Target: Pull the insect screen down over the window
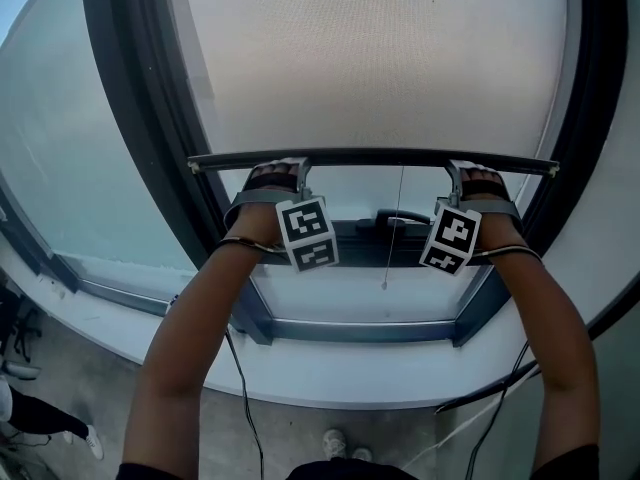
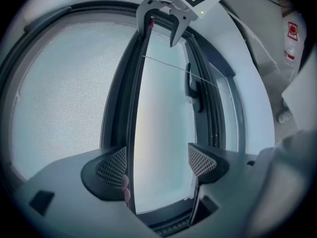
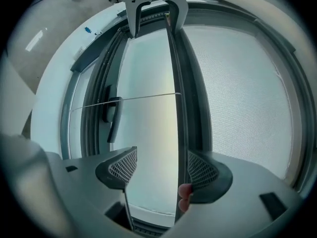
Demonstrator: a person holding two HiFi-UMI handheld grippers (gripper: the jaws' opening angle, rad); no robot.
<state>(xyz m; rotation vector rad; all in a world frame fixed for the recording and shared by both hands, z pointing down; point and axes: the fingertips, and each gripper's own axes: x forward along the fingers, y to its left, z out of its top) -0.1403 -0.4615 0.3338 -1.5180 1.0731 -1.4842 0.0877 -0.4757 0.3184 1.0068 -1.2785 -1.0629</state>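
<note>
At the window [image 1: 133, 118], you reach the screen bar [image 1: 370, 157].
Left claw [image 2: 158, 162] and right claw [image 3: 161, 167] spread, bar between each one's jaws.

The insect screen [image 1: 370, 58] shows fine matt mesh — its dark bottom bar [image 1: 370, 157] looks smooth, faintly glossy — the window pane [image 1: 345, 190] gleams.

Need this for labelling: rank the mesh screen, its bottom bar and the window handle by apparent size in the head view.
1. The mesh screen, by far the largest, fills the upper window.
2. The bottom bar, long but thin.
3. The window handle, smallest, just below the bar.
</note>
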